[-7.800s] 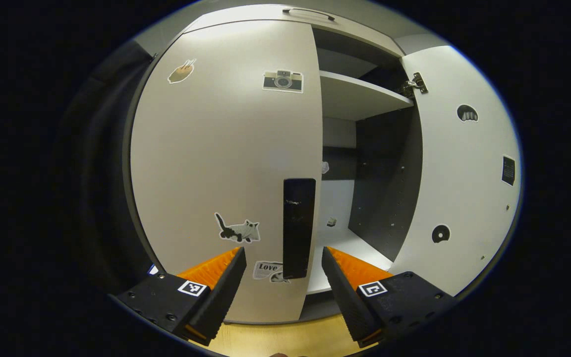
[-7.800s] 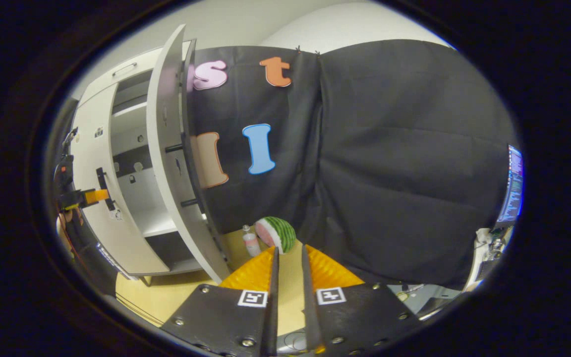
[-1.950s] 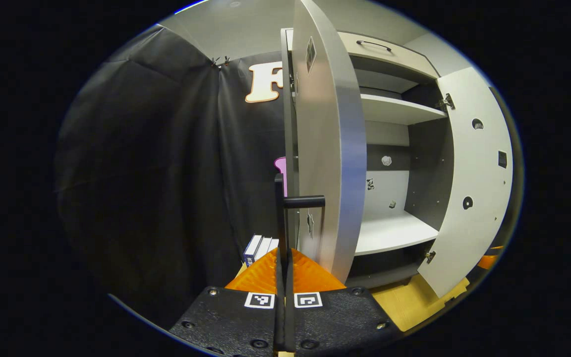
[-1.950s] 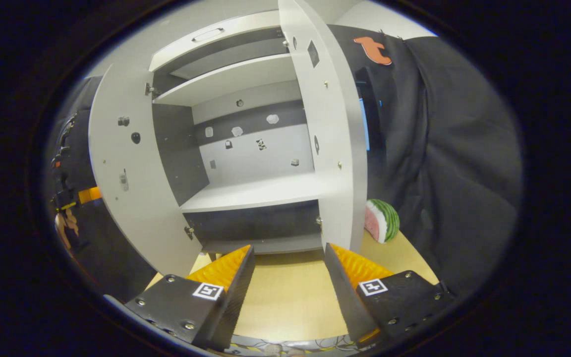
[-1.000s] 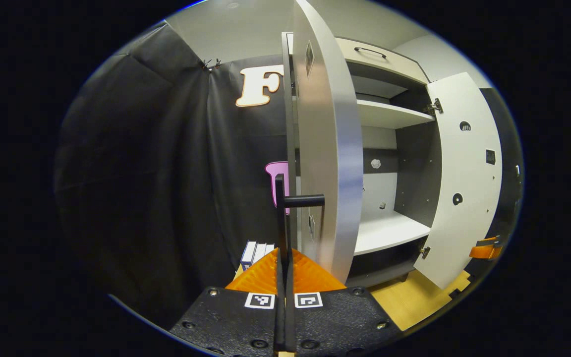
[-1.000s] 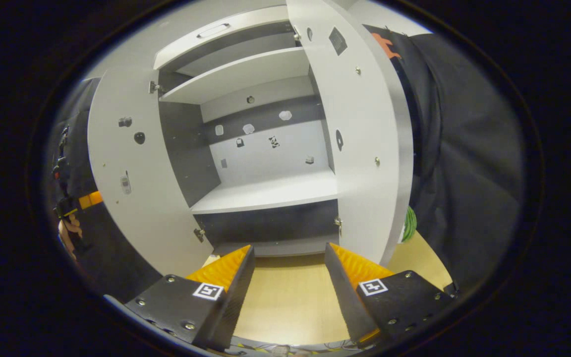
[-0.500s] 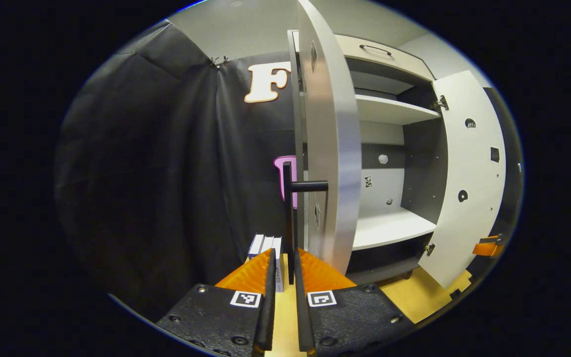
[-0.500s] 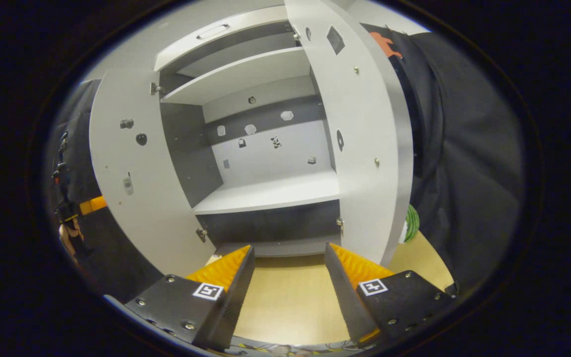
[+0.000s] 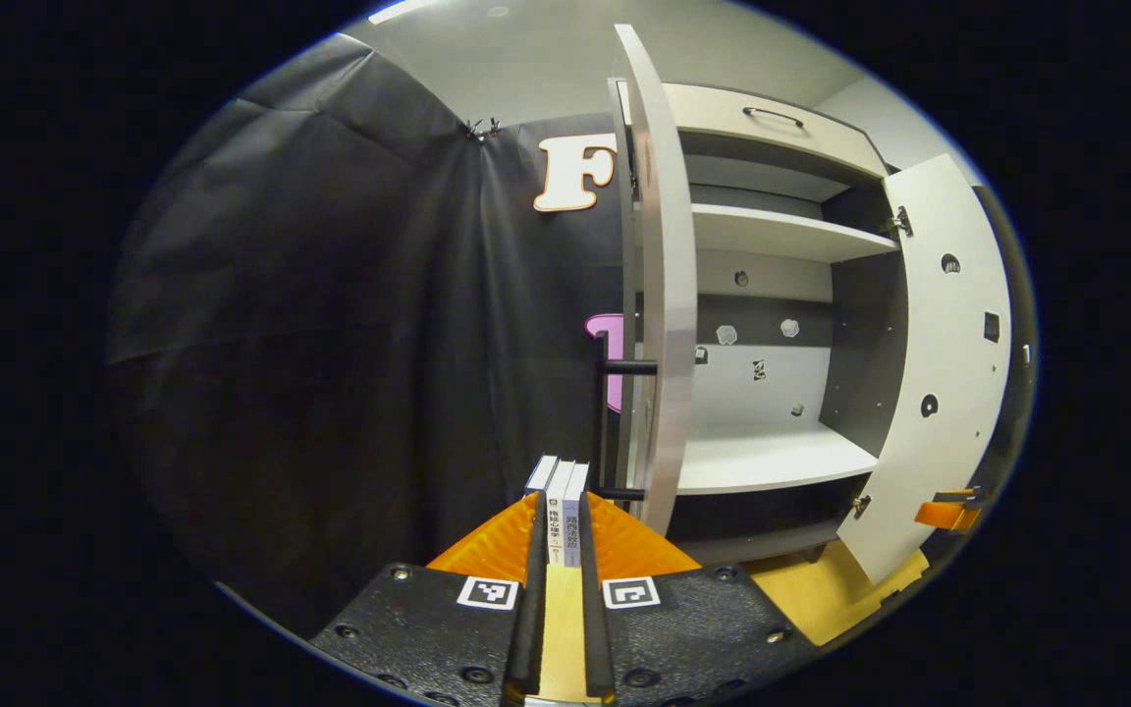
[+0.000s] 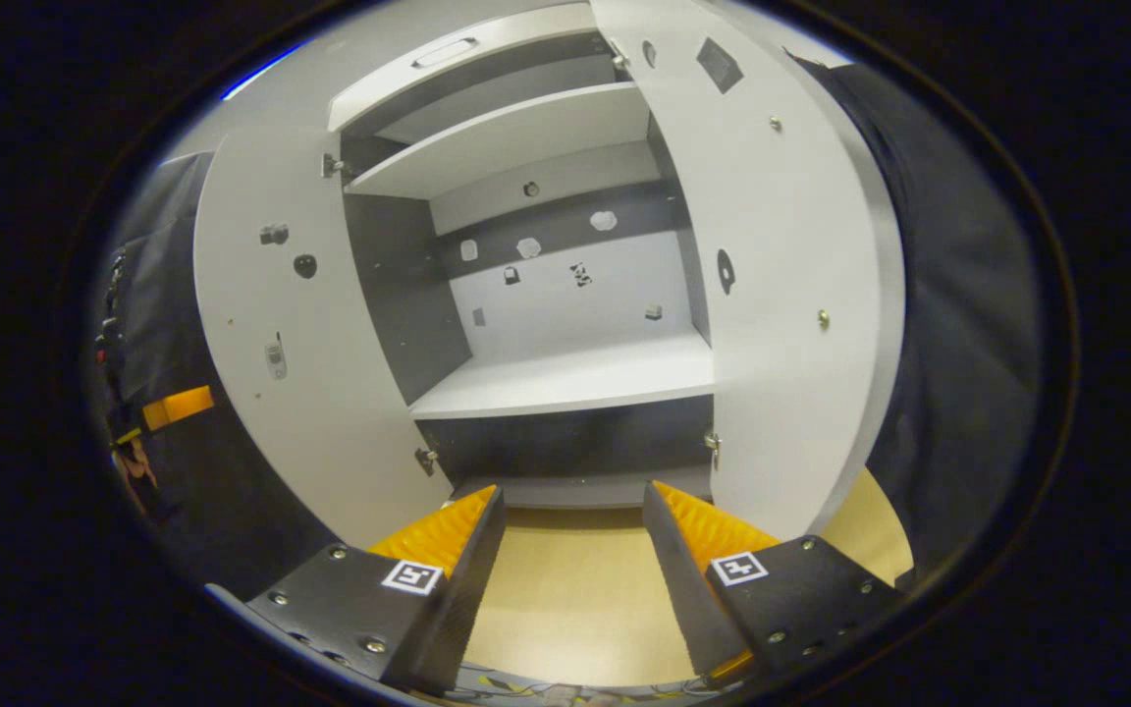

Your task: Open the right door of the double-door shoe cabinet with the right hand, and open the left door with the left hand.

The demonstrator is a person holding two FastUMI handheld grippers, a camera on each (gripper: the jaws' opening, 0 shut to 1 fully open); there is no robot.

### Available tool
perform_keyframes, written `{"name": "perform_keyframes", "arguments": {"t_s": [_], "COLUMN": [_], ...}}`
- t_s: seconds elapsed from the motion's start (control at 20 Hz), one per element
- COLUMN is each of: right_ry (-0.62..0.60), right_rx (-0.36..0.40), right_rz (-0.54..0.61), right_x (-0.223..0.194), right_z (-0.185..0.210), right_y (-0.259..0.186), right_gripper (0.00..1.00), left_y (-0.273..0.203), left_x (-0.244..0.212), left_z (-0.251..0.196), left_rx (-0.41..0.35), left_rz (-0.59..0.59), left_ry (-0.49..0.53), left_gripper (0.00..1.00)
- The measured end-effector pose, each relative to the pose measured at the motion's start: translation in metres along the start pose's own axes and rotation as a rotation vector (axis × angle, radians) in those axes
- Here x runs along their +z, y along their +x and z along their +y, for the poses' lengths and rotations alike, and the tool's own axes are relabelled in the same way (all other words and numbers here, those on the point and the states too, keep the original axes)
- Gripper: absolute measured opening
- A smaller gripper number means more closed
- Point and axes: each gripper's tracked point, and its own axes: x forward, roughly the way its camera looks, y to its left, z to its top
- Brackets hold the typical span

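Both doors standing open; we're wrapping up. Left gripper slightly parted, holding nothing, near the handle. Right gripper wide, empty. Next: backing clear.

The cabinet doors are pale grey-white with small dark stickers, the shelf white against a dark grey back panel, the handle black, the floor light yellow wood, and the gripper fingers ribbed orange on black.
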Motion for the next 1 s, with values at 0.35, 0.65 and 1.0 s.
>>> {"name": "perform_keyframes", "arguments": {"t_s": [0.35, 0.65, 1.0], "right_ry": [-0.073, -0.125, -0.122], "right_rx": [0.036, 0.020, -0.011], "right_rz": [-0.108, -0.238, -0.334], "right_x": [0.050, 0.111, 0.164], "right_z": [0.035, 0.062, 0.080], "right_y": [-0.007, -0.023, -0.039], "right_gripper": [0.84, 0.84, 0.98], "left_y": [0.002, 0.007, 0.010], "left_x": [0.023, 0.036, 0.044], "left_z": [-0.036, -0.080, -0.112], "left_rx": [-0.136, -0.284, -0.389], "left_rz": [-0.080, -0.127, -0.144], "left_ry": [0.007, -0.007, -0.006], "left_gripper": [0.07, 0.16, 0.19]}}
